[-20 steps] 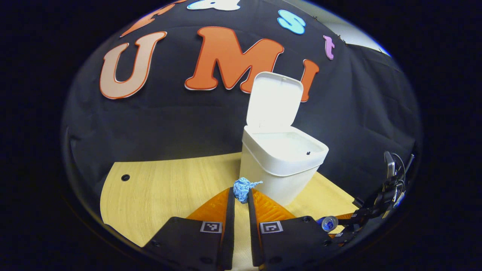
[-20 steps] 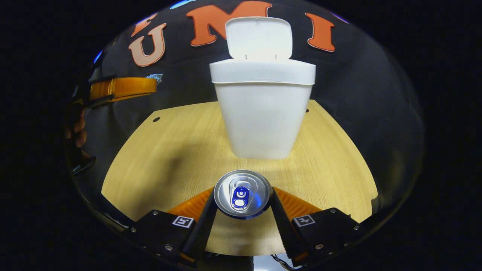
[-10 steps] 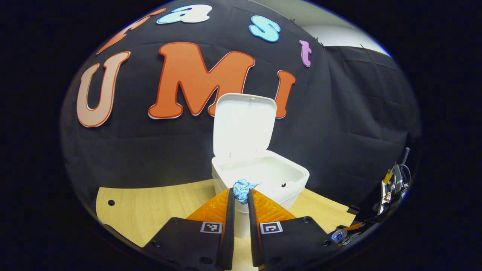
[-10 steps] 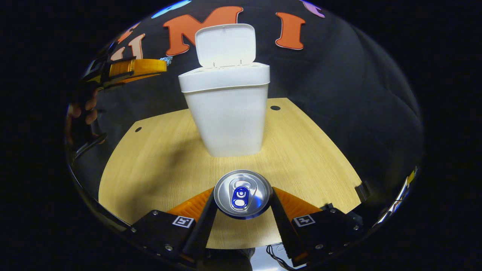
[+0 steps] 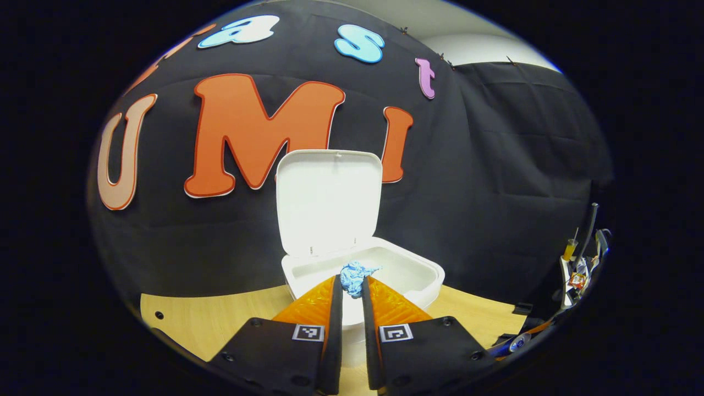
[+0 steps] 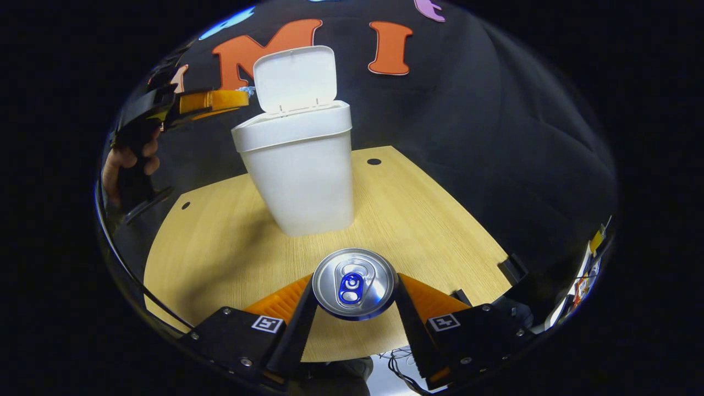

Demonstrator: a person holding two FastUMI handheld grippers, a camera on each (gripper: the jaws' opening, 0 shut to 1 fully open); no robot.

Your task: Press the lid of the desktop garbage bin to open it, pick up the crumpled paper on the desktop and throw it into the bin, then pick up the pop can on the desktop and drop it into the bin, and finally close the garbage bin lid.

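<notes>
Blue crumpled paper (image 5: 352, 276) sits pinched between the left claw (image 5: 351, 286) tips, held over the rim of the white bin (image 5: 423, 275), whose lid (image 5: 327, 201) stands open. The right claw (image 6: 355, 297) grips the pop can (image 6: 353, 283) upright above the wooden desk (image 6: 231, 253)

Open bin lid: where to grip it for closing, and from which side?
Take the lid by its free top edge, coming from above and in front. It stands upright, hinged at the bin's rear rim, so that edge is farthest from the hinge. Probably push it forward and down; both grippers are full now.
</notes>
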